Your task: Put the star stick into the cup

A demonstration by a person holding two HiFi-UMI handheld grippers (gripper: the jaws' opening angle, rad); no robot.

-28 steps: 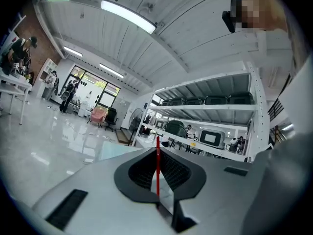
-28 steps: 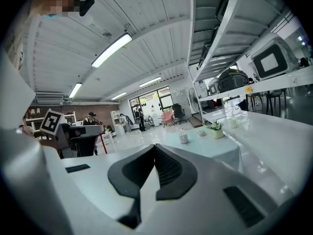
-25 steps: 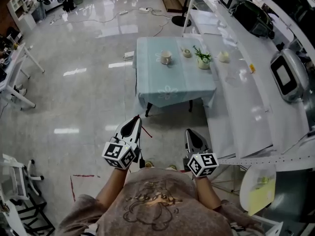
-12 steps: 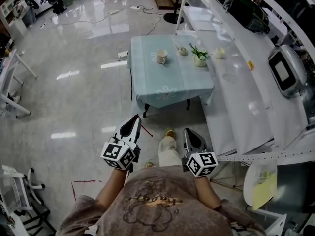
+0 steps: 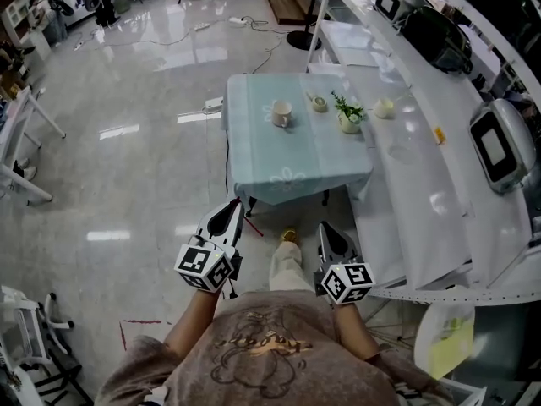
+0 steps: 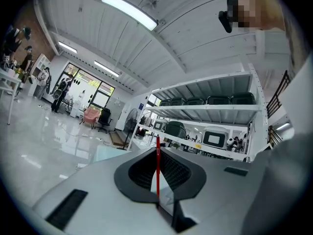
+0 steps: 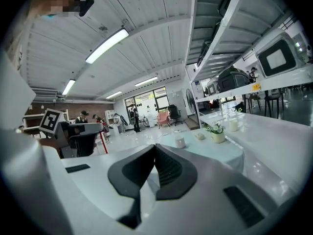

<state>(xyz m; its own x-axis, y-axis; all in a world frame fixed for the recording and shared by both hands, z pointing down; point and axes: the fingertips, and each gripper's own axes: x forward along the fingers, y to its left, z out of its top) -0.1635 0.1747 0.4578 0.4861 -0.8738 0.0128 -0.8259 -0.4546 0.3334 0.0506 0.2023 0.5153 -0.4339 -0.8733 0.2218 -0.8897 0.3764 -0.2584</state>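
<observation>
2 grippers hovering at waist height, left gripper [image 5: 235, 203] clamping the thin red star stick [image 6: 157, 168], right gripper [image 5: 324, 227] sitting closed on nothing, cup [image 5: 281, 113] standing on the pale blue table [image 5: 325, 155] well ahead

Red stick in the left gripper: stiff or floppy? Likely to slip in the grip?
Probably stiff: the red stick runs dead straight through the left gripper, with no visible sag. It is likely light, being so thin. It may pivot or slip if bumped, since the shut jaws pinch only a narrow shaft.
</observation>
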